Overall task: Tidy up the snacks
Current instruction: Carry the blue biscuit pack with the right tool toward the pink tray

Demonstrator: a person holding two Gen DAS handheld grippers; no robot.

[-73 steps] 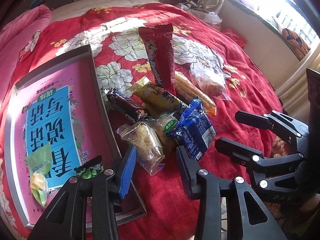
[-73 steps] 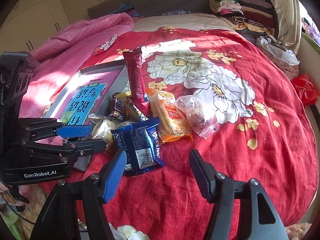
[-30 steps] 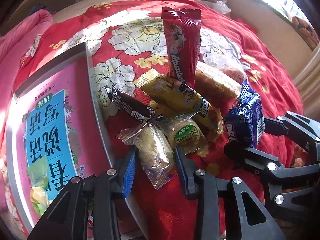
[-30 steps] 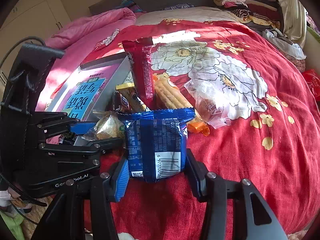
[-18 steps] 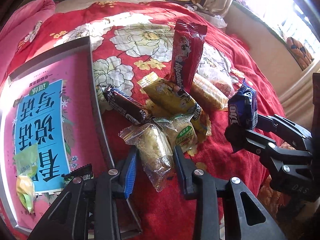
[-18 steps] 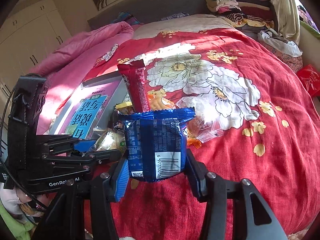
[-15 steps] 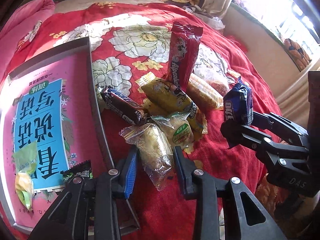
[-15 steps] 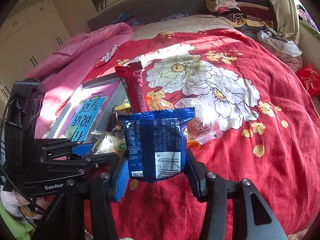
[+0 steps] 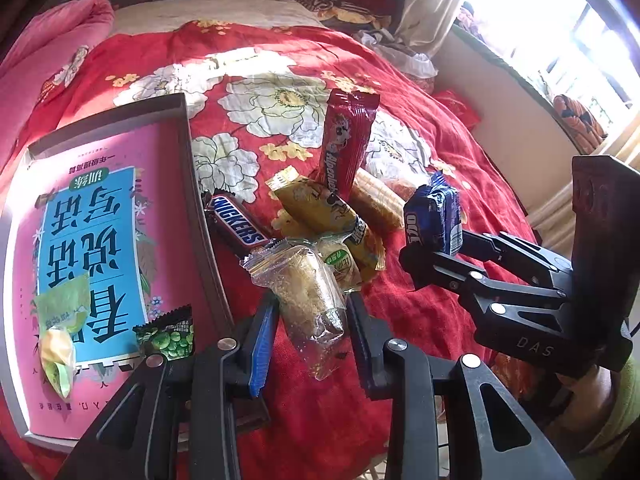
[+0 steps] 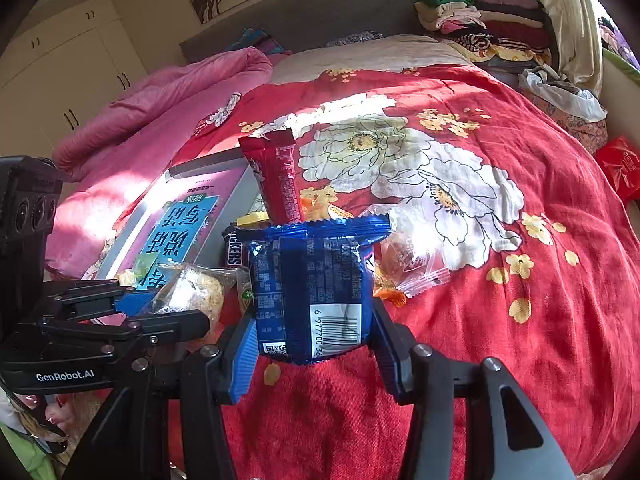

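Note:
My left gripper point(image 9: 311, 304) is shut on a clear-wrapped crumbly cake point(image 9: 308, 300), held just off the red bedspread beside the tray. The same cake point(image 10: 192, 292) shows in the left gripper point(image 10: 168, 308) in the right wrist view. My right gripper point(image 10: 311, 320) is shut on a blue biscuit packet point(image 10: 312, 288) and holds it upright above the bed; the blue packet point(image 9: 434, 216) also shows at the right of the left wrist view. A grey tray point(image 9: 196, 208) with a pink and blue printed bottom holds a pale green packet point(image 9: 60, 320) and a green pea packet point(image 9: 166, 334).
Loose snacks lie in a heap on the bedspread: a Snickers bar point(image 9: 236, 224), a tall red packet point(image 9: 344, 144), a yellow packet point(image 9: 320, 208), a small green-labelled packet point(image 9: 344, 264), an orange stick pack point(image 9: 376, 200). A pink quilt point(image 10: 160, 96) lies at the left, folded clothes point(image 10: 480, 20) at the back.
The left gripper has risen a little with the clear-wrapped cake between its fingers, and the heap looks farther off. The right gripper keeps the blue packet raised, hardly moving.

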